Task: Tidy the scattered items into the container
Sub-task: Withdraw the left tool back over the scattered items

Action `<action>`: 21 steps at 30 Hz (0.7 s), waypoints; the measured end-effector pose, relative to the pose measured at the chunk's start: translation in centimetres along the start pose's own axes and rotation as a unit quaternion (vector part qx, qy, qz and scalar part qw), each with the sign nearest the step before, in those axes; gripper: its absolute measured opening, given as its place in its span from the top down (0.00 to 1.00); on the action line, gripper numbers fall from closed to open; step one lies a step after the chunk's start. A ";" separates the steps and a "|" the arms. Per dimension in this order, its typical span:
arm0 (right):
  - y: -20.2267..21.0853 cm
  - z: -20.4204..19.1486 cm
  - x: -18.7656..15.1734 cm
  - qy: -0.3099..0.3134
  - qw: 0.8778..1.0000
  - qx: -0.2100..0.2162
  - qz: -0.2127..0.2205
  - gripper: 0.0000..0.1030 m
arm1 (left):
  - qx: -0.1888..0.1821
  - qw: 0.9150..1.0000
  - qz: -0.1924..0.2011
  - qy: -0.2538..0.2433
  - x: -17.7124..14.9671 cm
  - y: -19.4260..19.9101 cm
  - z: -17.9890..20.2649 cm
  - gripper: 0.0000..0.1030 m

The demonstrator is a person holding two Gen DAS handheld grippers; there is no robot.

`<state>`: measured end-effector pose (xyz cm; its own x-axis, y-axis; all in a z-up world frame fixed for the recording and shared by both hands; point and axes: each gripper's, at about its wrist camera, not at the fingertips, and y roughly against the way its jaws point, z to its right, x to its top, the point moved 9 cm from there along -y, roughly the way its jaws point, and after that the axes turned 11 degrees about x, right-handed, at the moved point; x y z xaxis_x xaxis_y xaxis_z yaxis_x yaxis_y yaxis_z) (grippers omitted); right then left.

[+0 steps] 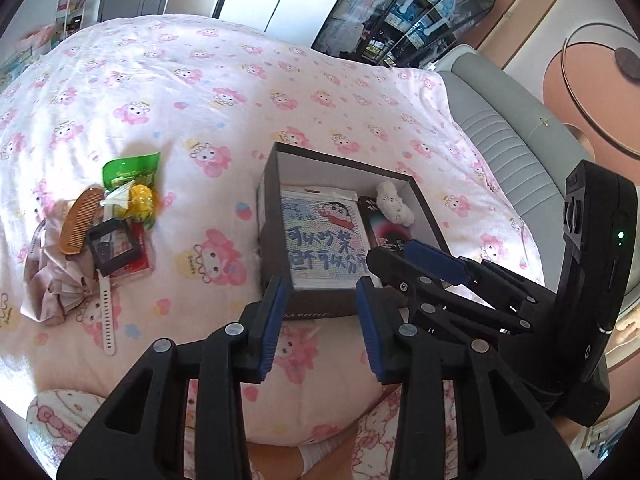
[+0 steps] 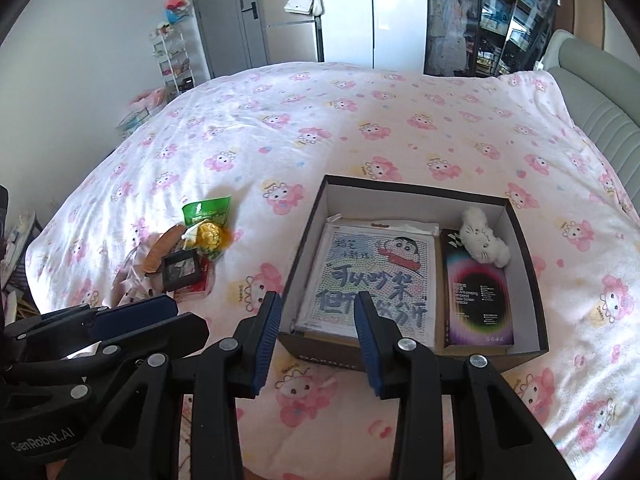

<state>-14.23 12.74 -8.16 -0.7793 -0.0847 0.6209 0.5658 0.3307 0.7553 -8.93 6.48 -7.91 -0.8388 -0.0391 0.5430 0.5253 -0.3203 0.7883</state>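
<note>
A dark open box (image 1: 320,162) (image 2: 400,200) sits on the bed. It holds a cartoon-print pack (image 1: 324,240) (image 2: 372,280), a black package (image 2: 476,300) and a white plush (image 1: 394,202) (image 2: 482,240). To its left lies a heap: a green packet (image 1: 130,170) (image 2: 208,210), a yellow wrapped item (image 1: 142,200), a brown comb (image 1: 78,224) (image 2: 160,256), a black square case (image 1: 114,246) (image 2: 180,268), pink cloth (image 1: 56,288) and a white watch strap (image 1: 107,312). My left gripper (image 1: 322,332) (image 2: 160,320) hangs open and empty before the box's near wall. Beside it, my right gripper (image 2: 316,340) (image 1: 416,264) is open and empty too.
The pink cartoon-print quilt (image 2: 320,128) covers the whole bed. A grey padded headboard (image 1: 500,140) (image 2: 592,100) runs along the right. Beyond the bed stand a dark glass-fronted wardrobe (image 2: 480,20) and a white shelf rack (image 2: 172,60).
</note>
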 end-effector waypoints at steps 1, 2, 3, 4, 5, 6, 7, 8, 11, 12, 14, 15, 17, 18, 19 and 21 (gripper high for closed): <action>-0.3 -0.9 0.0 0.007 1.000 0.002 -0.002 0.67 | 0.006 1.000 0.003 0.003 -0.1 0.3 -0.9 0.65; -0.6 -1.8 0.0 0.014 1.000 0.004 -0.005 0.67 | 0.010 1.000 0.005 0.009 -0.3 0.6 -1.7 0.65; -0.9 -2.7 -0.1 0.021 1.000 0.006 -0.006 0.67 | 0.013 1.000 0.006 0.015 -0.4 0.8 -2.6 0.65; -1.3 -3.6 -0.1 0.026 1.000 0.010 -0.009 0.67 | 0.016 1.000 0.007 0.022 -0.5 1.0 -3.4 0.65; -1.8 -4.4 -0.1 0.031 0.999 0.014 -0.014 0.67 | 0.020 0.999 0.007 0.029 -0.7 1.1 -4.4 0.65; -2.3 -5.3 -0.2 0.037 0.999 0.016 -0.019 0.67 | 0.024 0.999 0.008 0.036 -0.9 1.1 -5.3 0.65; -2.8 -6.1 -0.2 0.043 0.999 0.018 -0.024 0.67 | 0.026 0.999 0.009 0.042 -1.1 1.2 -6.2 0.65; -3.3 -6.9 -0.3 0.050 0.998 0.019 -0.029 0.67 | 0.027 0.998 0.007 0.050 -1.3 1.2 -7.1 0.65; -4.9 -9.0 -0.7 0.060 0.997 0.030 -0.044 0.67 | 0.030 0.997 0.004 0.073 -2.0 1.1 -9.5 0.65; -5.6 -9.6 -0.9 0.061 0.996 0.036 -0.051 0.67 | 0.034 0.996 0.003 0.081 -2.3 0.9 -10.3 0.64; -6.8 -10.7 -1.5 0.064 0.995 0.049 -0.067 0.67 | 0.045 0.994 -0.003 0.098 -2.9 0.3 -12.0 0.62; -7.5 -11.1 -1.9 0.065 0.993 0.057 -0.075 0.67 | 0.050 0.993 -0.008 0.109 -3.2 -0.1 -13.0 0.60; -8.8 -11.8 -2.8 0.062 0.990 0.078 -0.096 0.67 | 0.062 0.988 -0.017 0.140 -3.7 -0.9 -15.5 0.60; -9.4 -11.9 -3.2 0.060 0.989 0.082 -0.106 0.67 | 0.070 0.985 -0.020 0.155 -3.9 -1.3 -16.7 0.60; -10.0 -11.9 -3.6 0.057 0.988 0.083 -0.113 0.67 | 0.078 0.982 -0.024 0.169 -4.1 -1.7 -17.9 0.60; -10.9 -11.5 -4.1 0.054 0.988 0.077 -0.123 0.67 | 0.082 0.977 -0.028 0.196 -4.5 -2.4 -19.9 0.60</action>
<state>-14.11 -1.32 -16.47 -0.8502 -0.2765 0.4479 0.3094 0.4259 0.8502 -9.23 -11.38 -17.99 -0.8407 -0.3954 0.3700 0.4651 -0.1771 0.8674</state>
